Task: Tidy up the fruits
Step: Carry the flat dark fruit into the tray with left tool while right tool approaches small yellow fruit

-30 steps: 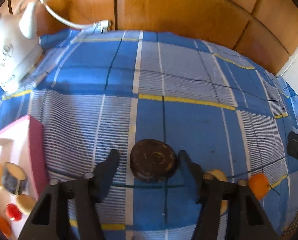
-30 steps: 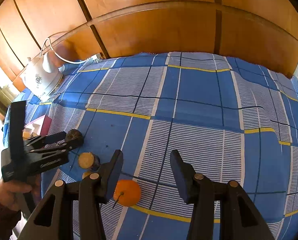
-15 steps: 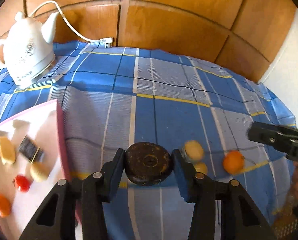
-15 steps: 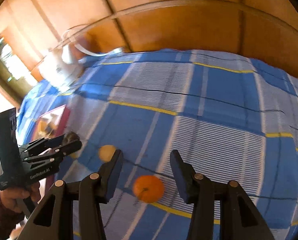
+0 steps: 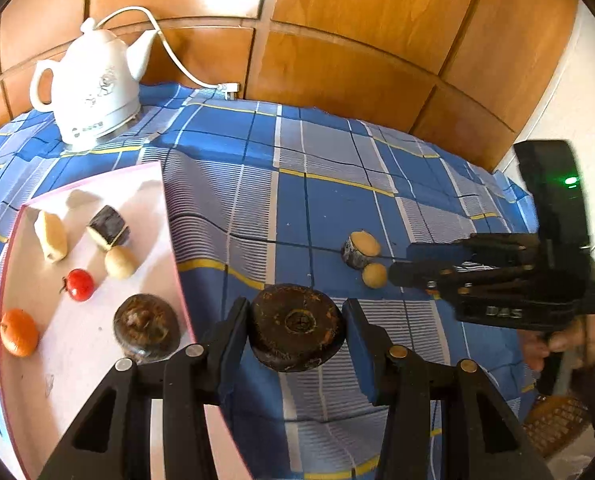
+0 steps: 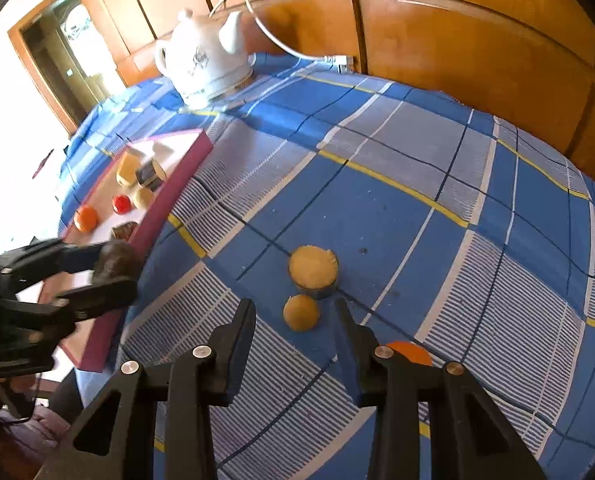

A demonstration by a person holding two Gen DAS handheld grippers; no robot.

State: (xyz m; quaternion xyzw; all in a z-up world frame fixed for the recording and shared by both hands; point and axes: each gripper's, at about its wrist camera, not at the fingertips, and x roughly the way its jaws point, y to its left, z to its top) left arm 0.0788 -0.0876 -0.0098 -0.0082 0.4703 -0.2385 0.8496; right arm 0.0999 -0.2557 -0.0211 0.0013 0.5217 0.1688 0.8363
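My left gripper has its jaws clamped on a dark brown, disc-shaped fruit, one pad pressed to each side of it, and the fruit hangs clear above the blue checked cloth just beside the right edge of the pink-rimmed tray. From the right wrist view I see the same gripper at the tray's near corner with the brown fruit between its jaws.

On the tray lie an orange near its left edge, a small red tomato, a second dark brown fruit near the right rim, a pale yellowish ball, a dark-skinned slice with a pale face and a pale wedge towards the far side.

My right gripper has just been narrowing its jaws, yet they stand partly apart and hold nothing. A small yellow ball lies on the cloth in the gap ahead of them, and I cannot tell whether either pad touches it. Just beyond it sits a round slice with a yellow top and dark rind, touching or nearly touching the ball. Another orange peeks out from behind the right jaw.

A white kettle with its cord stands at the counter's far left corner, against the wooden panelling.
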